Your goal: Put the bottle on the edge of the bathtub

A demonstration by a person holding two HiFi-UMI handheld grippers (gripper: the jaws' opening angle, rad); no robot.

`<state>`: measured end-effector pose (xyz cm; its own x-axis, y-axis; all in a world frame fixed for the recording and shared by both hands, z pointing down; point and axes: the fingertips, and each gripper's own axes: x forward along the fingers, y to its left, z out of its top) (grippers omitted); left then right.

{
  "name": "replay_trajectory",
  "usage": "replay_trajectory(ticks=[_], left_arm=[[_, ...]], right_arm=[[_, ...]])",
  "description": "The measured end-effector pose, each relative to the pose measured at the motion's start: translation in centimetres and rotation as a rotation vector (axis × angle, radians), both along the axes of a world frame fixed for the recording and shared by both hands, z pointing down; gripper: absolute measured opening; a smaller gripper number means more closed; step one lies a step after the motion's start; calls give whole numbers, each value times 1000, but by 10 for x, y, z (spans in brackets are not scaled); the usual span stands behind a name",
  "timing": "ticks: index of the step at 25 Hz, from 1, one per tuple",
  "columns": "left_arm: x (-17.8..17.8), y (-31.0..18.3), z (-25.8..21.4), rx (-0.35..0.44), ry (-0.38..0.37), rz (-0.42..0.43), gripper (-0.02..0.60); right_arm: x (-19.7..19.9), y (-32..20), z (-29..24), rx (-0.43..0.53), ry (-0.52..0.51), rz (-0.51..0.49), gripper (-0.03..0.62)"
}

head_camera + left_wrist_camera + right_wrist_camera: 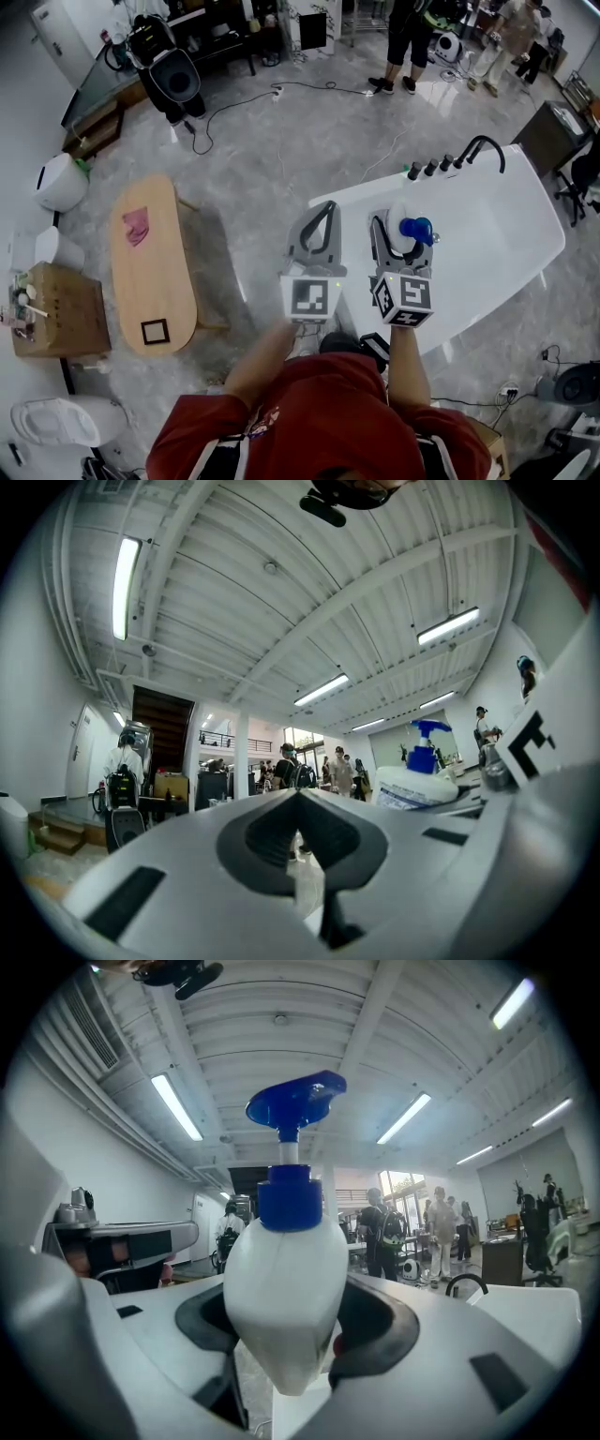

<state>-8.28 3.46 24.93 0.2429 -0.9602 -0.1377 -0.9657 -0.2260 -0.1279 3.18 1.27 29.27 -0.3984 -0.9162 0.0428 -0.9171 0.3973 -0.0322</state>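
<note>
A white bottle (pixel 399 217) with a blue pump head hangs upright over the near left corner of the white bathtub (pixel 356 199). My right gripper (pixel 404 234) is shut on it, the jaws pressing its lower body. The right gripper view shows the bottle (pixel 286 1283) wedged between the jaws of the right gripper (pixel 286 1344), pump pointing up. My left gripper (pixel 327 208) hovers just left of it above the tub's corner, shut with nothing held. From the left gripper view the bottle (pixel 418 782) shows to the right, past the shut left gripper (pixel 300 797).
A black faucet (pixel 487 147) and a row of knobs (pixel 429 169) stand on the tub's far rim. An oval wooden bench (pixel 155 272) with a pink cloth (pixel 137 226) lies to the left. A cardboard box (pixel 58 311) sits further left. People stand at the back.
</note>
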Motion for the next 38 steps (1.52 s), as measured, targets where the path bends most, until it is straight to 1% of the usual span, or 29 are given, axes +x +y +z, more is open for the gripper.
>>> replay_trajectory(ticks=[4,6,7,9,11,13,16,20,25,28,31,35,38], left_arm=[[4,-28,3,0,-6,3,16],[9,-43,1,5,22,-4,16],[12,-51,1,5,19,-2,17],[19,-65,1,4,-20,14,17],[25,-77,-2,7,-34,21,16],[29,-88,-2,-1,-21,16,17],[38,-102,-1,-11,31,-7,16],[47,-115,5,-31,38,-11,17],[32,-145,18,-38,29,10,17],[22,-163,31,-27,1,20,16],[15,-180,48,-37,45,29,15],[3,-194,72,-66,76,31,16],[-4,-210,86,-78,73,24,15]], right_arm=[[6,-26,0,2,-8,8,268],[12,-40,2,-2,-5,5,268],[15,-47,4,-6,-4,4,268],[21,-61,5,-12,-4,6,268],[26,-74,5,-13,-8,8,268],[31,-87,5,-14,-17,5,268],[40,-102,8,-15,-25,-5,268],[50,-116,13,-31,-29,-2,268],[38,-142,27,-47,-26,13,268],[31,-157,40,-54,-17,21,268],[26,-171,59,-77,-3,39,268],[13,-186,91,-134,3,45,268],[8,-204,111,-157,18,38,268]])
